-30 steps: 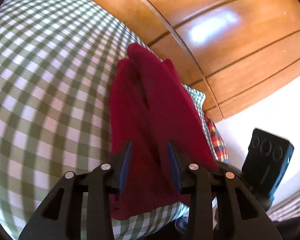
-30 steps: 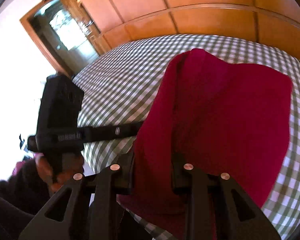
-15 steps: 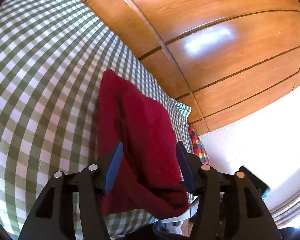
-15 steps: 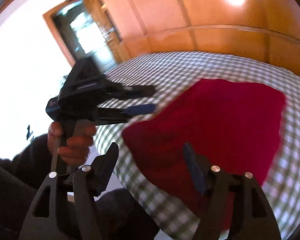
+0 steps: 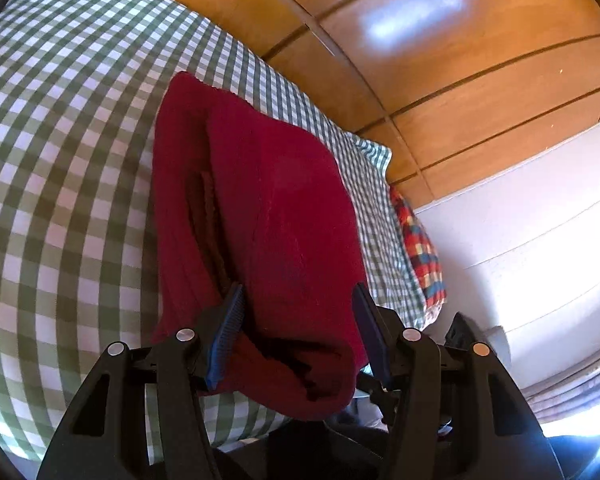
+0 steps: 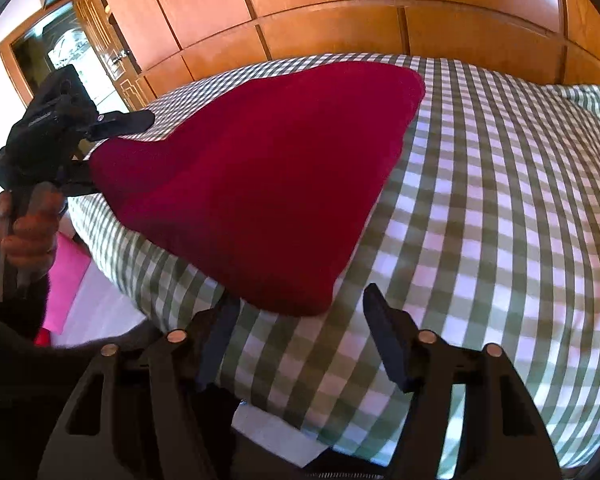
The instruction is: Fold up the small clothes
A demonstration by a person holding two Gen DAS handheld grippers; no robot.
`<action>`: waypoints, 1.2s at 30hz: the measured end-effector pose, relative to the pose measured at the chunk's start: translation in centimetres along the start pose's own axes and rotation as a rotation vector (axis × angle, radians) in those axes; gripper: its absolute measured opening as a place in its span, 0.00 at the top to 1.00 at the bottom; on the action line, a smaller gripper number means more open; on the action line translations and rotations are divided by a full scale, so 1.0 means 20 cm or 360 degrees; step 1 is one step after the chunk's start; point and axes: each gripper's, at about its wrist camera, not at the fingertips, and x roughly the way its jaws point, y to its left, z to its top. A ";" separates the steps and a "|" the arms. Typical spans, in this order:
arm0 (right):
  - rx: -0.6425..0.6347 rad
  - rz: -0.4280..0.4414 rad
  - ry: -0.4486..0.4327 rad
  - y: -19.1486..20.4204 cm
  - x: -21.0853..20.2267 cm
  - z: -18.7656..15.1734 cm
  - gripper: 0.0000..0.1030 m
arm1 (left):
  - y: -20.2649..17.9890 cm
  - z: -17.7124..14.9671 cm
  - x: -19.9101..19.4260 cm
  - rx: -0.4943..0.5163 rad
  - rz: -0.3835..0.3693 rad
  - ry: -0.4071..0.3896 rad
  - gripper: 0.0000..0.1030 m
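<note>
The green-checked bedspread [image 6: 500, 208] now carries the folded red garment [image 6: 260, 184] lying flat near its near-left edge, no longer hoisted as a second ago. The left gripper [image 5: 298, 320] has let go and spread, fabric loosely between its pads. The right gripper [image 6: 300, 332], released too, is closing on nothing beside the garment's near corner.

A home bedroom. A bed with a green-and-white checked sheet [image 6: 500, 208] and matching pillow [image 5: 374, 154] stands before a panelled wooden wardrobe [image 6: 340, 4].
</note>
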 end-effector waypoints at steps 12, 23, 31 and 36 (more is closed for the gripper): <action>-0.0108 -0.0085 0.0032 0.03 0.02 -0.04 0.84 | 0.17 -0.17 0.00 0.0081 0.0208 -0.0012 0.86; -0.0050 0.0068 0.0014 -0.08 -0.17 0.00 0.34 | 0.16 -0.02 -0.09 0.0054 -0.0011 -0.0176 0.50; -0.0011 -0.0089 -0.0188 -0.14 -0.21 0.23 0.34 | 0.21 0.17 0.13 -0.0073 0.0004 -0.0125 0.61; -0.0103 -0.0208 -0.0258 -0.04 -0.06 0.38 0.38 | 0.05 0.18 0.04 0.0132 0.0068 -0.0277 0.85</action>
